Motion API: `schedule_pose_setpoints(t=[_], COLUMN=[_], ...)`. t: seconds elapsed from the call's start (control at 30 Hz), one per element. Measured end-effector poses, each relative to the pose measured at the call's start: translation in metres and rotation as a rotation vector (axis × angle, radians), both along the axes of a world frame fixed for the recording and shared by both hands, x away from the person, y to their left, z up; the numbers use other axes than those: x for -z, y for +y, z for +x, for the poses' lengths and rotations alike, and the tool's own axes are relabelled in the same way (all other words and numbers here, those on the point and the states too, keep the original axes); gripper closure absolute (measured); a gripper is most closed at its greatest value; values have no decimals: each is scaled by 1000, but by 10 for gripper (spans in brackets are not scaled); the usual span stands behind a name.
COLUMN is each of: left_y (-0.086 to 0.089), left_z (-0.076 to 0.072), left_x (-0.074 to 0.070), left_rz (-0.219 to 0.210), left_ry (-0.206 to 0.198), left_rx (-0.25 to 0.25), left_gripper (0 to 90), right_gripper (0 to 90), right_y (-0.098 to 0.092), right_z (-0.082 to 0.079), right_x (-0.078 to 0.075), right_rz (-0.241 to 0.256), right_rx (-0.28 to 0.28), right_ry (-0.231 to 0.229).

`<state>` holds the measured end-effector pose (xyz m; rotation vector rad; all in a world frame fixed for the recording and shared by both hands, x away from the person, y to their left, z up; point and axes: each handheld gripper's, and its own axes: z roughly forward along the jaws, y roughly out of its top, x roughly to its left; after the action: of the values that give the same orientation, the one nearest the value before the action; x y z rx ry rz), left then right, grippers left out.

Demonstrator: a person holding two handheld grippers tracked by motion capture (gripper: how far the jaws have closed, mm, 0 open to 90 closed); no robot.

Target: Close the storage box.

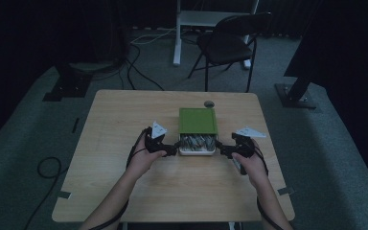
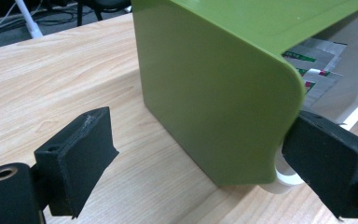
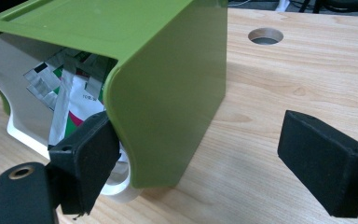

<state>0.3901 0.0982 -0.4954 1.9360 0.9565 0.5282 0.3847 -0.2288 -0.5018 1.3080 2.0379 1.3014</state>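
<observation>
A green case point(image 1: 197, 120) lies on the wooden table point(image 1: 124, 191), with its white drawer point(image 1: 196, 151) slid partly out toward me. Silver foil packets point(image 1: 197, 142) lie in the drawer. My left gripper point(image 1: 174, 149) is at the drawer's left front corner and my right gripper point(image 1: 221, 151) at its right front corner. In the left gripper view, the open left gripper point(image 2: 200, 133) straddles the case point(image 2: 205, 84) corner, one jaw against the drawer point(image 2: 354, 100). In the right gripper view, the open right gripper point(image 3: 200, 128) straddles the other corner of the case point(image 3: 168, 93), one jaw by the drawer point(image 3: 23, 135) and packets point(image 3: 70, 88).
A round cable hole point(image 1: 209, 103) sits in the tabletop just behind the case, and shows in the right gripper view too point(image 3: 265, 35). A black folding chair point(image 1: 227, 43) and a white stand point(image 1: 177, 33) are on the floor beyond the table. Cables lie on the carpet.
</observation>
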Motion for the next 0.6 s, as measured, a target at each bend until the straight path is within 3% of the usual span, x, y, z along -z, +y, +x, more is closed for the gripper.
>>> schedule_pose_setpoints(t=[0.33, 0.6], left_y=[-4, -7], left_z=[3, -3], left_x=[-1, -7], left_rz=[17, -29], left_ry=[-10, -8], left_rx=[-1, 19], left_gripper=[99, 99], right_gripper=[126, 134], right_y=[1, 3], right_z=[1, -2], right_x=[0, 1], right_rz=[2, 22], right_rx=[14, -5], right_ry=[2, -2])
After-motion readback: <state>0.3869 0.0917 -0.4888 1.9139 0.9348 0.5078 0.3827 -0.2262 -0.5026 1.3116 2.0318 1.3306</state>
